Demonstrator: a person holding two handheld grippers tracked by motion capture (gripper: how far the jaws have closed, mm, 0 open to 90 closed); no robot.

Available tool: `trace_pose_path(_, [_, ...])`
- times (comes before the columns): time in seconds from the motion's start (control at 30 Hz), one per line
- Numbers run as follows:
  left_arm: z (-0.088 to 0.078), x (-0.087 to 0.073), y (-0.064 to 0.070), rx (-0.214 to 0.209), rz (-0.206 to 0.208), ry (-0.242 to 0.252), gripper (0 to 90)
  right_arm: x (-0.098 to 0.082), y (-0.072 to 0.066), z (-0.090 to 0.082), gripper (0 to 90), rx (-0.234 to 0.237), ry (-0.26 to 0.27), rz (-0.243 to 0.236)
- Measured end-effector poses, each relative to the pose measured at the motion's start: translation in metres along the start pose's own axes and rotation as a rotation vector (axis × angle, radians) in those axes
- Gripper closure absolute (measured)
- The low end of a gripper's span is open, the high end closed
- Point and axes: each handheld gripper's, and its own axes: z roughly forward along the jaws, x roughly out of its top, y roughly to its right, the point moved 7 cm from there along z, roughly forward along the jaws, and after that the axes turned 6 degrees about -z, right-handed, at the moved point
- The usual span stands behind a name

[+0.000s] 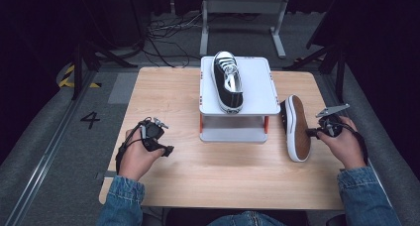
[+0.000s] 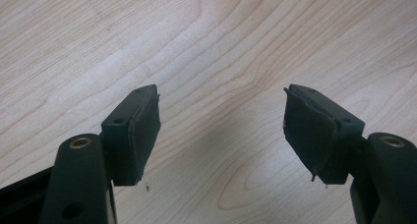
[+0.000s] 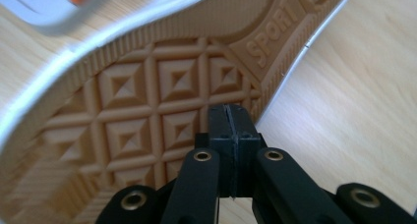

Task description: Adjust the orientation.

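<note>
Tipped shoe (image 1: 295, 129) near table edge (image 1: 324, 137)

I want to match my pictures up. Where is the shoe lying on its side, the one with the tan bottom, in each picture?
High view: the shoe on its side lies right of the white stand, tan sole facing the right gripper.
Left gripper view: open pads over bare table.
Right gripper view: the sole sits up close, just beyond the shut pads.
Shared landmark: the light wooden table.
</note>
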Motion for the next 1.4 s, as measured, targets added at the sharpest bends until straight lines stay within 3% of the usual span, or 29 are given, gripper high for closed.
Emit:
trace_pose_path(0.03, [-0.001, 0.0, 0.0, 0.001, -0.004, 0.005, 30.9, -0.012, 0.008, 0.006, 90.0, -0.029, -0.059, 0.008])
trace_pose_path(0.07, [-0.001, 0.0, -0.001, 0.001, -0.003, 0.008, 30.9, -0.017, 0.01, 0.008, 90.0, -0.033, -0.068, 0.024])
trace_pose_path(0.2, [-0.001, 0.001, 0.001, -0.009, -0.004, 0.009, 30.8, -0.026, 0.016, 0.011, 90.0, -0.031, -0.079, 0.071])
trace_pose_path(0.27, [0.001, 0.002, 0.001, -0.01, 0.005, 0.007, 30.7, -0.027, 0.017, 0.012, 90.0, -0.011, -0.058, 0.105])
trace_pose_path(0.33, [0.001, 0.002, 0.003, -0.01, 0.006, 0.001, 30.7, -0.026, 0.015, 0.011, 90.0, 0.001, -0.042, 0.098])
trace_pose_path(0.37, [0.002, 0.003, 0.004, -0.012, 0.006, 0.002, 30.7, -0.02, 0.01, 0.01, 90.0, 0.039, -0.002, 0.099])
trace_pose_path(0.43, [0.002, 0.003, 0.003, -0.003, 0.017, 0.003, 30.7, -0.015, 0.005, 0.008, 90.0, 0.059, 0.018, 0.09])
trace_pose_path(0.47, [0.002, 0.003, 0.004, -0.01, 0.014, 0.0, 30.7, -0.012, 0.003, 0.01, 90.0, 0.049, 0.016, 0.066])
trace_pose_path(0.6, [0.002, 0.002, 0.004, -0.009, 0.015, 0.002, 30.6, -0.01, 0.001, 0.013, 90.0, 0.025, 0.004, 0.047])
trace_pose_path(0.73, [0.003, 0.002, 0.003, -0.012, 0.016, -0.003, 30.6, -0.008, -0.005, 0.012, 90.0, 0.054, 0.012, 0.058])
trace_pose_path(0.87, [0.004, 0.002, 0.004, -0.015, 0.017, -0.003, 30.5, -0.008, -0.006, 0.01, 90.0, 0.061, -0.015, 0.047])
trace_pose_path(1.03, [0.004, 0.001, 0.004, -0.017, 0.01, 0.0, 30.4, 0.003, -0.006, -0.013, 90.0, 0.024, 0.039, 0.011])
trace_pose_path(1.17, [0.01, -0.002, 0.003, -0.029, 0.029, -0.044, 29.8, 0.013, -0.014, -0.032, 90.0, 0.033, 0.063, -0.016])
trace_pose_path(1.33, [0.013, -0.001, 0.006, -0.021, 0.041, -0.053, 29.6, 0.02, -0.028, -0.046, 90.0, 0.053, 0.056, -0.048])
trace_pose_path(1.4, [0.013, -0.001, 0.008, -0.038, 0.046, -0.052, 29.4, 0.022, -0.036, -0.048, 90.0, 0.074, 0.032, -0.074])
